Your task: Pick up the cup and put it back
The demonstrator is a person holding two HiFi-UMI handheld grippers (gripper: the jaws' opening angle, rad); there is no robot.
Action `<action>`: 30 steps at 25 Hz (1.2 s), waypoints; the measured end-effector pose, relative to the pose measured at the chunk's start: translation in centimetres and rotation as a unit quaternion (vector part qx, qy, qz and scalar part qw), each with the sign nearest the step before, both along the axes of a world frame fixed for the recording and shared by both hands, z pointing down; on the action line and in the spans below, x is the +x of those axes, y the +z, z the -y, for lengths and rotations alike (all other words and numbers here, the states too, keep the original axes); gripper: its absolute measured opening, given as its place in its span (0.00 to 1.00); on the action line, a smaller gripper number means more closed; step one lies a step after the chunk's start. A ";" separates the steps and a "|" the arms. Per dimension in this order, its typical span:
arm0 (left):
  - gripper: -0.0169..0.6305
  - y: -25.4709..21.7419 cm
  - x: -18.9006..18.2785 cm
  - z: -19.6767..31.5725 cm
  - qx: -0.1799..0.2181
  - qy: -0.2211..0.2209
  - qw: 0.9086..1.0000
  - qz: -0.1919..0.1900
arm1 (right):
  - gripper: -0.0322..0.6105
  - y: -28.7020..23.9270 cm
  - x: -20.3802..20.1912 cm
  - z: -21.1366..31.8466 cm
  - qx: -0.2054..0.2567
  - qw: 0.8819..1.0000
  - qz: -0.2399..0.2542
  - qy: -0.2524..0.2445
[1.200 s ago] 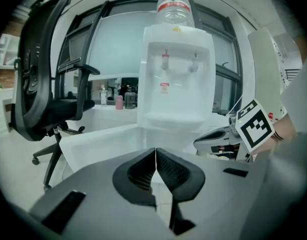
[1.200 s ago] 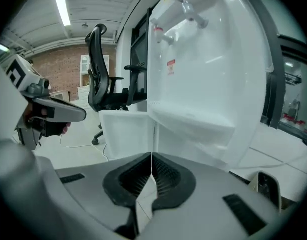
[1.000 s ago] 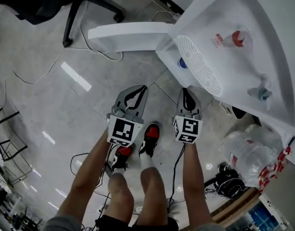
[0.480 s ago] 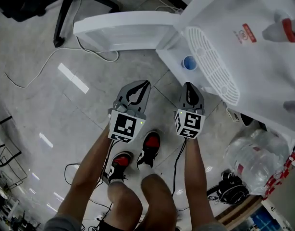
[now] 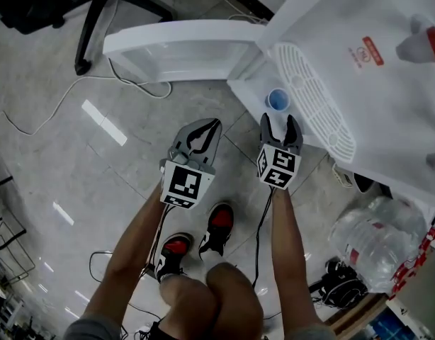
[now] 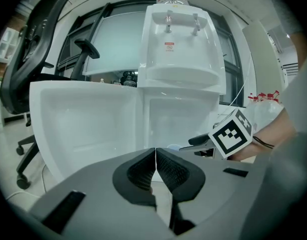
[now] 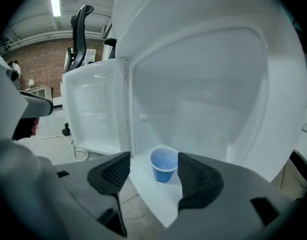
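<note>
Noting 1 small blue cup [image 7: 163, 165], upright, at front edge of cabinet floor [image 7: 154, 196]. Seeing right gripper [image 5: 280, 123] closing in, jaws just opening wide from shut earlier, lining up on cup without touching; left gripper [image 5: 212, 127] closed, empty.

Cup [image 7: 163, 165] stands in the lower compartment of the dispenser [image 5: 387, 105], near the front edge. Door [image 5: 175, 48] swings open to the left, chair [image 5: 33, 2] beyond it. Bottle [image 5: 377, 236] on the floor [image 5: 76, 176], right of the dispenser, seemingly on its side.
</note>
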State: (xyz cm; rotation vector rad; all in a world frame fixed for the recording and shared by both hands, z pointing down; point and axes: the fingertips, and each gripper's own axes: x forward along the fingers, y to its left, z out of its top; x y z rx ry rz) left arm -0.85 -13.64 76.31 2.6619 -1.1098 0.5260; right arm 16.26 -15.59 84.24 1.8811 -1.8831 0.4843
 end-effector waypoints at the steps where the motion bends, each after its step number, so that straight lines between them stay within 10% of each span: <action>1: 0.06 0.2 0.0 0.2 0.002 0.000 1.000 -0.001 | 0.50 0.5 0.3 0.3 0.000 1.000 -0.001 0.006; 30: 0.06 1.5 -0.6 1.6 0.027 0.005 1.000 -0.011 | 0.54 3.5 1.8 2.5 0.010 0.998 -0.018 0.057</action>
